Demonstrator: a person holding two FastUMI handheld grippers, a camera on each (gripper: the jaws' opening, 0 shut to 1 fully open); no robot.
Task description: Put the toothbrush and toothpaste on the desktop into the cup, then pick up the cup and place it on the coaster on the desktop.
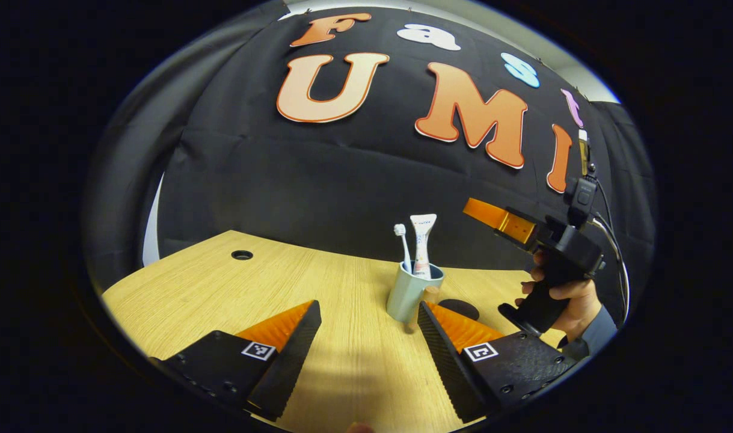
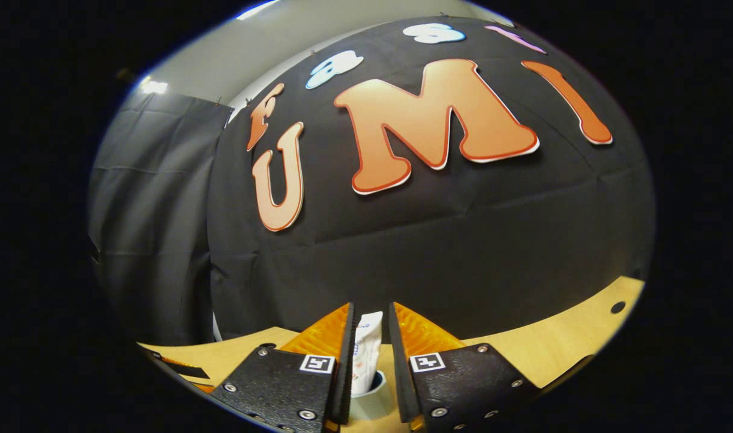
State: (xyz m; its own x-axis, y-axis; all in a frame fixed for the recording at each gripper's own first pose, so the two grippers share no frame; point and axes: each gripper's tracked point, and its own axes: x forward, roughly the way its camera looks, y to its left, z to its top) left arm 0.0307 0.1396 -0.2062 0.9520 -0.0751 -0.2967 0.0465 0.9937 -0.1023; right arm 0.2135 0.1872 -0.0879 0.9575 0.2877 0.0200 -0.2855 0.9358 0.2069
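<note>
The cup [image 1: 407,293] stands upright on the counter [image 1: 210,282] with the toothbrush [image 1: 403,246] and toothpaste [image 1: 422,243] both standing in it, long axes near vertical. The left gripper [image 1: 366,349] hovers low with its jaws wide apart and empty; the cup lies just ahead, slightly toward its right finger. A dark round coaster [image 1: 461,308] lies on the counter just behind that finger, near the cup. The right gripper [image 2: 371,361], held by a hand [image 1: 567,297], sits above the cup, jaws narrowed around the toothpaste; whether they press it I cannot tell. The left seems nearer for lifting the cup. Tube printing is too small to read.
</note>
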